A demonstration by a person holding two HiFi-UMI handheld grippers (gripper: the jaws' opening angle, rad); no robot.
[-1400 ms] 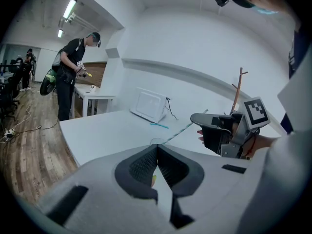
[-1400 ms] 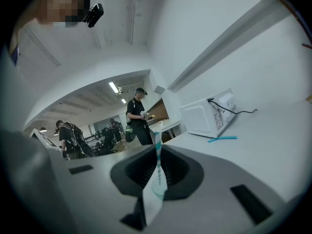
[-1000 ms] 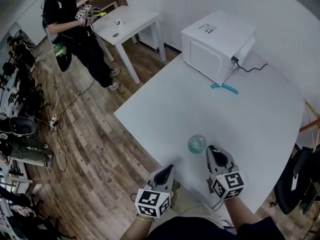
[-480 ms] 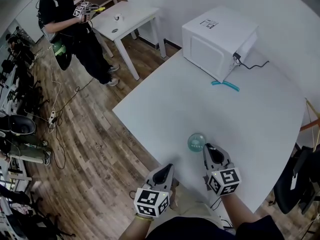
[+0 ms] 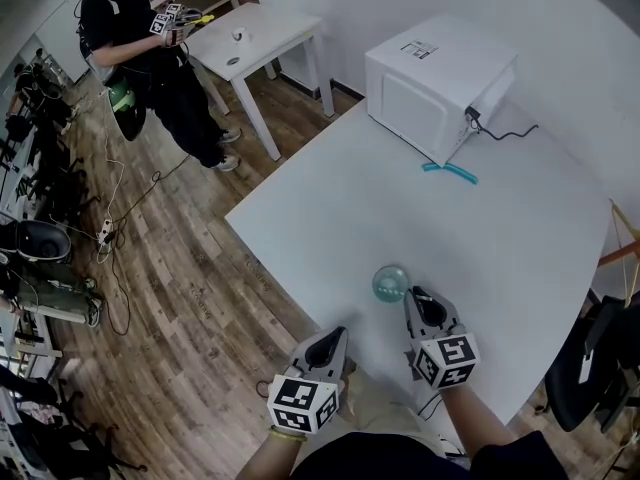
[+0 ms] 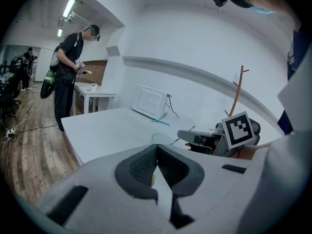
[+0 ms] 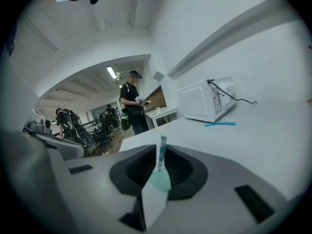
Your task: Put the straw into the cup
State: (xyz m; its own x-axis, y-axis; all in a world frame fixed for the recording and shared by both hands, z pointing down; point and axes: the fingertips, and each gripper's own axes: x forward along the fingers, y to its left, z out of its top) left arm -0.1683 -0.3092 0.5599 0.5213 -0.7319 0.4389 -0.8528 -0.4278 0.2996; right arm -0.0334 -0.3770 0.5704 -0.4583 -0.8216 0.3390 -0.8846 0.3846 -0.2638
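A clear glass cup (image 5: 391, 283) stands near the front edge of the white table (image 5: 330, 208). My right gripper (image 5: 414, 293) is just right of the cup, almost touching its rim, and is shut on a teal straw (image 7: 161, 155) that sticks up between its pads with a pale wrapper below. The gripper's body hides the cup in the right gripper view. Two more teal straws (image 5: 449, 173) lie by the microwave. My left gripper (image 5: 338, 334) hangs off the table's front edge, left of the cup, with its jaws shut and nothing held. From the left gripper view the cup (image 6: 163, 139) sits beside the right gripper (image 6: 187, 136).
A white microwave (image 5: 437, 83) with a black cable stands at the table's far side. A person (image 5: 150, 48) holding grippers stands by a small white table (image 5: 262, 40) across the wooden floor. A dark chair (image 5: 590, 368) is at the right.
My right gripper has sunk a little and drawn closer to the cup, still shut on the straw. The left gripper has stayed put.
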